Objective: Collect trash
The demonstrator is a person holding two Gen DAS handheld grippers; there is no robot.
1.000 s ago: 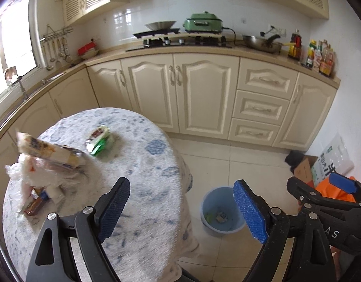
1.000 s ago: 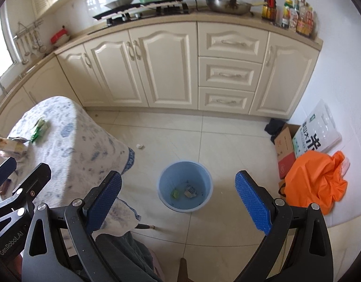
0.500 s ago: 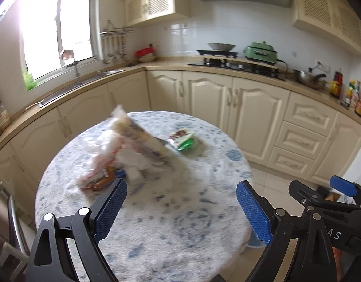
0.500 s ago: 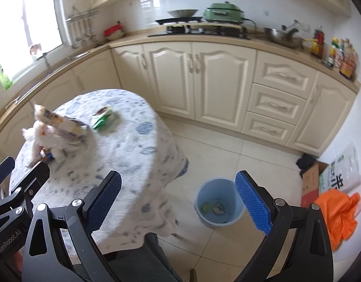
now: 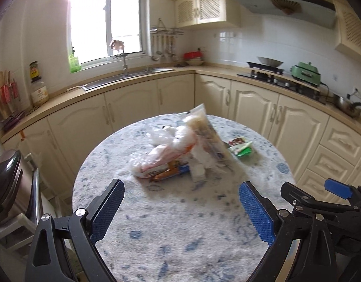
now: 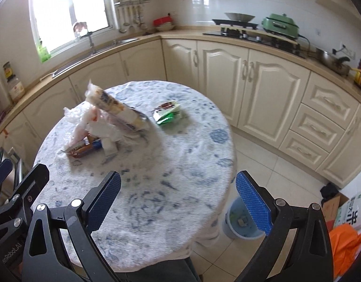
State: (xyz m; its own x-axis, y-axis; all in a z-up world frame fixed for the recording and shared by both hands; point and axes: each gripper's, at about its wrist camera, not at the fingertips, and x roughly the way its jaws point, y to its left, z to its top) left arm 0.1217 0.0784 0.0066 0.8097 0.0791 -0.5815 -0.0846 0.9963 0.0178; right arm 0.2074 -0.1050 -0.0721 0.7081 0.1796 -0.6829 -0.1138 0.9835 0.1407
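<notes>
A heap of trash lies on the round table point(image 5: 180, 223) point(image 6: 157, 188): a tall cracker sleeve point(image 5: 207, 134) point(image 6: 114, 108), crumpled clear plastic bags point(image 5: 166, 150) point(image 6: 83, 122), a brown snack wrapper point(image 5: 171, 172) point(image 6: 85, 149) and, apart to the right, a green packet point(image 5: 241, 146) point(image 6: 167, 114). The blue bin point(image 6: 241, 223) stands on the floor by the table, with scraps inside. My left gripper point(image 5: 182, 211) is open and empty over the table's near side. My right gripper point(image 6: 178, 202) is open and empty over the table's near edge.
Cream kitchen cabinets point(image 5: 251, 103) run behind the table, with a sink point(image 5: 126, 77) and stove point(image 5: 267, 70). An orange bag point(image 6: 345, 242) and a cardboard box point(image 6: 332, 209) lie on the floor to the right. A chair point(image 5: 11, 188) stands left of the table.
Both grippers have swung left and up from the floor and bin toward the table, so the trash heap now sits centred ahead of them. Both stayed open.
</notes>
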